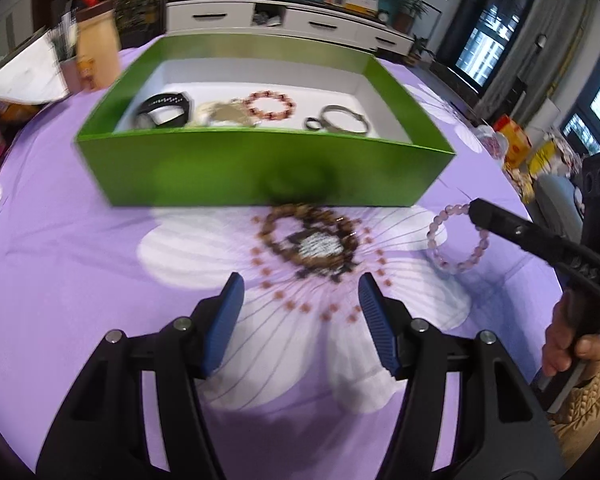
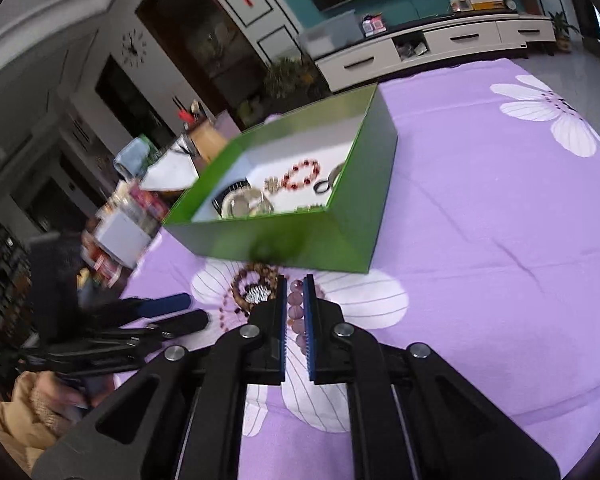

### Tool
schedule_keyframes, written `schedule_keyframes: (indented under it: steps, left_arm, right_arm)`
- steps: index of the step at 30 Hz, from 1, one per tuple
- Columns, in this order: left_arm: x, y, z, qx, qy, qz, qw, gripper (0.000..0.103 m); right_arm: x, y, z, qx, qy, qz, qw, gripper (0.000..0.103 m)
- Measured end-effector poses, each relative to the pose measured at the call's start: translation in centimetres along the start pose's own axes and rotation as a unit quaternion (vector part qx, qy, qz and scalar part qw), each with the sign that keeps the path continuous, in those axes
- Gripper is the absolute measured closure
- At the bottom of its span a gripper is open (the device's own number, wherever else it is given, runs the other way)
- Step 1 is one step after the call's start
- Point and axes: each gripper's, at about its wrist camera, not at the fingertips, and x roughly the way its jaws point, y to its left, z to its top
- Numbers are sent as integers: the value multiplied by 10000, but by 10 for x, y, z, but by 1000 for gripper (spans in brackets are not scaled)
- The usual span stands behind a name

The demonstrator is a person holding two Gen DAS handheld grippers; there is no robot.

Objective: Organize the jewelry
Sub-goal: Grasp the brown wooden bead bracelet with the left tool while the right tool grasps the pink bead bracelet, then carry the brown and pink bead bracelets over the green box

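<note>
Green box [image 1: 260,168], 1, far on tabletop [image 1: 80,280]. Brown bead bracelet [image 1: 312,240], 1, near it. Pink bead bracelet [image 1: 456,244], 1, clenched in right tongs [image 2: 296,292]. Left tongs [image 1: 300,296] released, empty.

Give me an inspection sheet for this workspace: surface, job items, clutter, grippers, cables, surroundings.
Surface: purple cloth with white flower print covers the table.
Job's things: green box holds a red bead bracelet, black band, metal bangle and pale pieces. Brown bead bracelet lies on the cloth in front of the box. Pink bead bracelet is beside it.
Clutter: packets and containers at the table edges, blurred.
Grippers: left gripper open, empty, facing the brown bracelet. Right gripper shut on the pink bracelet.
Cables: nothing seen.
Surroundings: white drawer cabinet, plants, windows, wall clock.
</note>
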Motion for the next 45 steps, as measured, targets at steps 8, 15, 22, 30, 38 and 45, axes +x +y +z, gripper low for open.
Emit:
schedule_keyframes:
  steps: [8,15,22,30,38,45]
  left_arm:
    - [36,-30,18,566,196,171,9981,50]
    - [56,-39,21,931,335,252,9948,73]
    - [55,-40,18,948,365,171,9947,92]
    - [22,-30,16,375,55,-209,9991,92]
    - [-28,-15,22,-140,-477,-539,9973,93]
    - [-62,0,22,-322,-866,-482,9946,93]
  right_arm:
    - [-8,-5,0,63,-156,76,9998,96]
    - [-10,-16,-2,185,-175,81,9996,96]
    - [-8,-17,-4,232,-171,46,9996,96]
    - [-12,-11,-4,210,-200,68,9996,96]
    - [-17,2,-2,93,-239,152,9996,96]
    - [-24,14,2,-24,-298,183,9994,96]
